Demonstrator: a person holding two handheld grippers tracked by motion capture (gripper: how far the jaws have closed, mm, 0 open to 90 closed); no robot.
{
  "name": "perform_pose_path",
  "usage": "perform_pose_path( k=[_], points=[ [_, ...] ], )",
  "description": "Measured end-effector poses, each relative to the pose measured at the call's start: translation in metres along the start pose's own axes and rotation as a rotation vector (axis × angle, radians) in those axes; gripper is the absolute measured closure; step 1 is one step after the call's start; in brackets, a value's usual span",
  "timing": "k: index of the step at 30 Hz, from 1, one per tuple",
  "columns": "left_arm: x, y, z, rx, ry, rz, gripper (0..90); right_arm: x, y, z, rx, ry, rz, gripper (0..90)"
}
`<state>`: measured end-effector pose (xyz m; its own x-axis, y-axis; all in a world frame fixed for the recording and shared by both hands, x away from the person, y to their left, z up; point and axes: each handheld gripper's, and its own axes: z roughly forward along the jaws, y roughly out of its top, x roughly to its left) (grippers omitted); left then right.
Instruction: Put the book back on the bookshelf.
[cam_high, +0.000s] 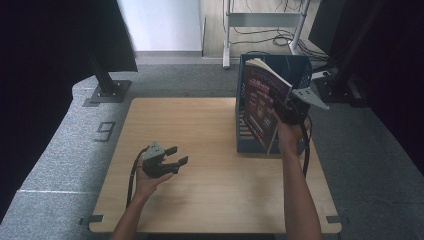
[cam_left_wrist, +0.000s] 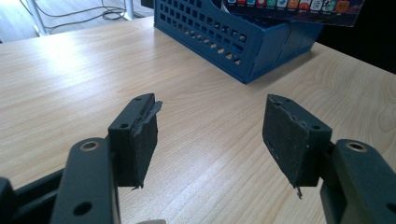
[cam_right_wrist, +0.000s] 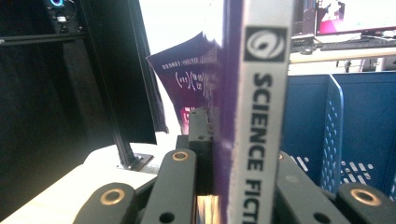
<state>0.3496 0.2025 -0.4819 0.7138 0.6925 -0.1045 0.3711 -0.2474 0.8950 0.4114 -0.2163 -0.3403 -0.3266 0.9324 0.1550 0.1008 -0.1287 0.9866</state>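
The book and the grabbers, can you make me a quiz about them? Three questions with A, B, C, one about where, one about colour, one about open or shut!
1. Where is the book?
A. flat on the table
B. held up over the crate
C. on the floor

2. What colour is the crate?
A. blue
B. yellow
C. white

3. How is the left gripper?
A. shut on a pen
B. shut on the book
C. open, holding nothing

Answers:
1. B: the right gripper clamps the book by its spine above the crate.
2. A: its perforated walls are blue.
3. C: its jaws stand wide apart over bare table.
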Motion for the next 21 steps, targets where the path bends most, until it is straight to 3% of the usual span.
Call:
perform_pose_path(
  k=[21],
  points=[
    [0.004,-0.001,-0.002,-0.004,0.001,-0.010,35.8,-0.006,-0.004,0.025,0.003,-0.033,0.025,81.8]
  ],
)
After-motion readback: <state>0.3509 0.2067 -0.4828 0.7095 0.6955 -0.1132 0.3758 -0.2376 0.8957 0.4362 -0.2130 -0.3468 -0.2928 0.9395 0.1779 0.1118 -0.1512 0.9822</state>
